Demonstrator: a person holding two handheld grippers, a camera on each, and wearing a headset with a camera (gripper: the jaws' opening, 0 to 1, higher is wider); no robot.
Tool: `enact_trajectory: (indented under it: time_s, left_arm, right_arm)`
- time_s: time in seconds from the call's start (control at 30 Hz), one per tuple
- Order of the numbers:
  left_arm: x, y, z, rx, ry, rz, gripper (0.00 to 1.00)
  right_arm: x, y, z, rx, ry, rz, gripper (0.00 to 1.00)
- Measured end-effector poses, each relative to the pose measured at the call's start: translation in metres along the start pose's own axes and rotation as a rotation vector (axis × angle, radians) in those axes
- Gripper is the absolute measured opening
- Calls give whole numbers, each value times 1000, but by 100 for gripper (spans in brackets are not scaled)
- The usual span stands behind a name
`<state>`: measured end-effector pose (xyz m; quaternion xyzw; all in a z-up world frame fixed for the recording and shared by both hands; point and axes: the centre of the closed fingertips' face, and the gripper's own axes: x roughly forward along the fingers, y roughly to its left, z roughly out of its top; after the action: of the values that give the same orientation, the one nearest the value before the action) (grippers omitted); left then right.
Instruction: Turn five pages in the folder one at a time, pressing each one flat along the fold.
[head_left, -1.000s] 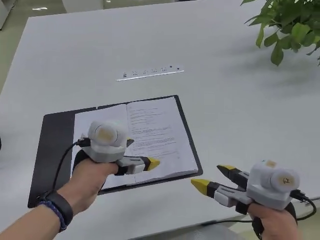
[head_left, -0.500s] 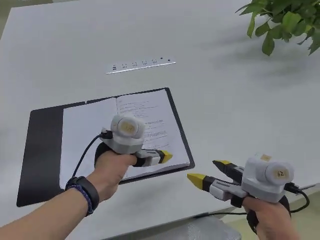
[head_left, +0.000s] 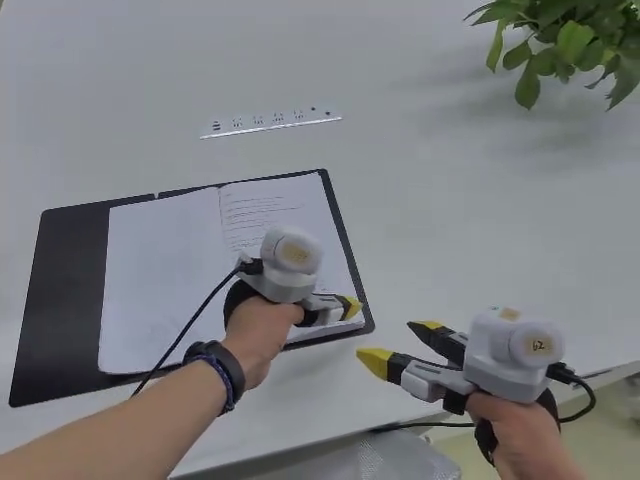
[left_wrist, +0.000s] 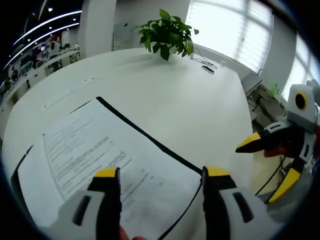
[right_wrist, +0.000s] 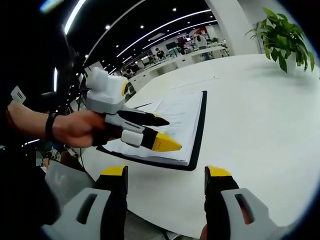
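Note:
The black folder (head_left: 60, 290) lies open on the white table, with a blank white page on the left and a printed page (head_left: 270, 215) on the right. My left gripper (head_left: 345, 307) hovers open over the printed page's lower right corner. In the left gripper view the open left gripper (left_wrist: 161, 173) brackets that page corner (left_wrist: 150, 185) and the folder's black edge (left_wrist: 150, 142). My right gripper (head_left: 400, 347) stands open just right of the folder, near the table's front edge, holding nothing. The right gripper (right_wrist: 165, 171) looks at the left gripper (right_wrist: 160, 132) and the folder (right_wrist: 192, 130).
A recessed socket strip (head_left: 270, 122) lies in the table beyond the folder. A leafy green plant (head_left: 570, 45) stands at the back right. The table's front edge (head_left: 600, 370) runs just under the right gripper. Its cable (head_left: 440, 425) hangs there.
My left gripper has slid right along the bottom of the printed page to its lower right corner. The right gripper has held near the folder's corner. The head camera has shifted.

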<state>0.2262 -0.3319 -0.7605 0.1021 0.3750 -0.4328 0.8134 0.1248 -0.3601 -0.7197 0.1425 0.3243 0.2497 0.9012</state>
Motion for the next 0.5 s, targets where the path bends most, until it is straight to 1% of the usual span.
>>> enact_trajectory:
  time_s: [0.13,0.2,0.27,0.3,0.37,0.5]
  left_arm:
    - [7,-3,-8,29,27,9,67]
    - [8,-1,-14,64,51,26,66]
    - [9,-1,-20,92,67,29,65]
    - [9,-1,-20,98,64,29,65]
    - [8,1,-21,129,66,33,64]
    - [8,4,-20,117,65,33,61]
  right_arm:
    - [-1,1,1,-5,3,4,61]
    - [-1,0,1,-2,4,4,61]
    - [-1,-1,0,-2,8,4,61]
    - [-1,-1,0,-3,10,5,61]
    - [-1,-1,0,-4,11,5,61]
    - [0,-2,-1,1,13,5,60]
